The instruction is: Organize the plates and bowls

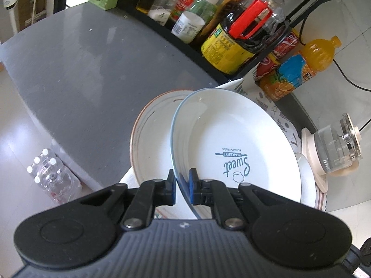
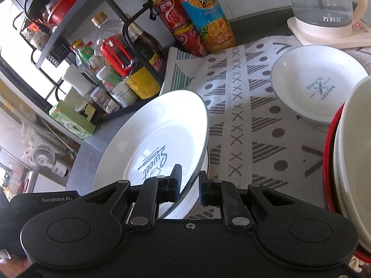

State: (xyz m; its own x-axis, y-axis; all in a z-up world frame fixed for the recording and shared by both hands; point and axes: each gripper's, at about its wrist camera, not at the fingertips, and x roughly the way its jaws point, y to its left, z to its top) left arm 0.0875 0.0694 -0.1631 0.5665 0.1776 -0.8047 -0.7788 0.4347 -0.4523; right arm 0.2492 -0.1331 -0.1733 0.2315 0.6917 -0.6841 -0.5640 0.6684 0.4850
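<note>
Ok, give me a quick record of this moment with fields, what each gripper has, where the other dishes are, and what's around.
left gripper: shut on the Sweet Bakery plate at its rim
right gripper: shut on the same plate's rim
plate pose: tilted, lifted over an orange-rimmed plate
other dishes: small Bakery plate on the patterned mat; stacked bowls at right edge
nearby: orange juice bottle, glass kettle, condiment rack

An orange juice bottle (image 2: 204, 11) stands beside red cans (image 2: 183, 30), near a glass kettle (image 2: 324, 2).
</note>
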